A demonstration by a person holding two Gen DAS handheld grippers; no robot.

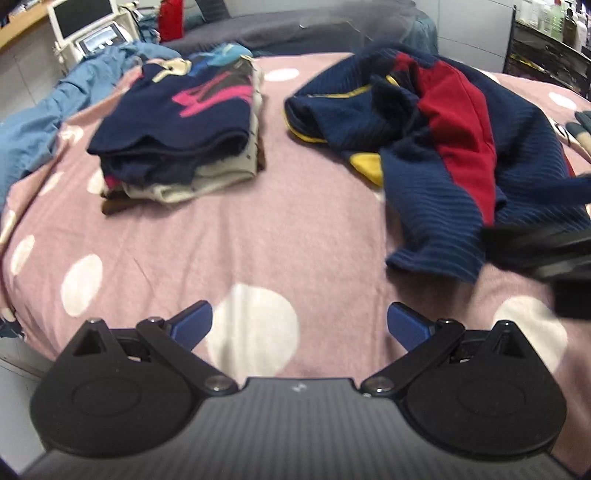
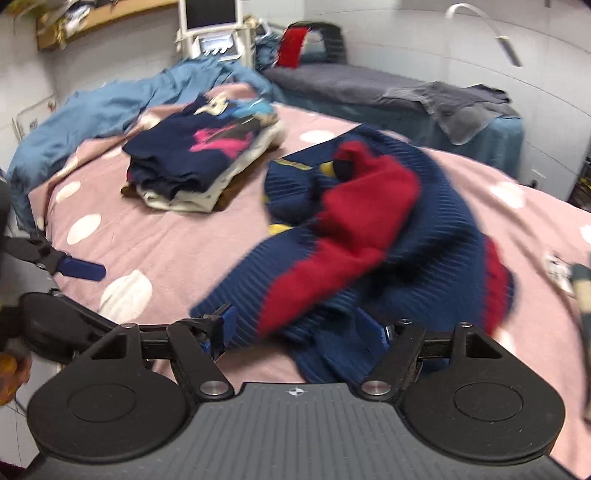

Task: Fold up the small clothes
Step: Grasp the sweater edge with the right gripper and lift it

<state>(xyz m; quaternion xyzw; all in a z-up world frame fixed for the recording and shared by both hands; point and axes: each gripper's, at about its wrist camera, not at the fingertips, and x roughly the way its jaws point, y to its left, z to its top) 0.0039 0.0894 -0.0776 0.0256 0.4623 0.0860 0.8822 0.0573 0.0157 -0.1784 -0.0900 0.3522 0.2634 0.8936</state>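
Observation:
A crumpled navy sweater with red panels and yellow trim (image 1: 424, 122) lies on the right half of the pink dotted bed cover (image 1: 258, 229). My right gripper (image 2: 299, 328) has its jaws partly closed, and bunched navy cloth of the sweater (image 2: 362, 206) fills the gap between the blue pads. From the left wrist view, that gripper (image 1: 535, 251) is a dark blur at the sweater's near right edge. My left gripper (image 1: 299, 325) hangs open over bare cover at the near edge, holding nothing. One of its blue fingers (image 2: 83, 271) shows at the left of the right wrist view.
A stack of folded clothes (image 1: 177, 129), a navy top with pink print uppermost, sits at the back left of the bed. Blue bedding (image 1: 55, 107) is heaped beyond it. A grey couch (image 2: 369, 85) and a white device with a screen (image 2: 210, 26) stand behind.

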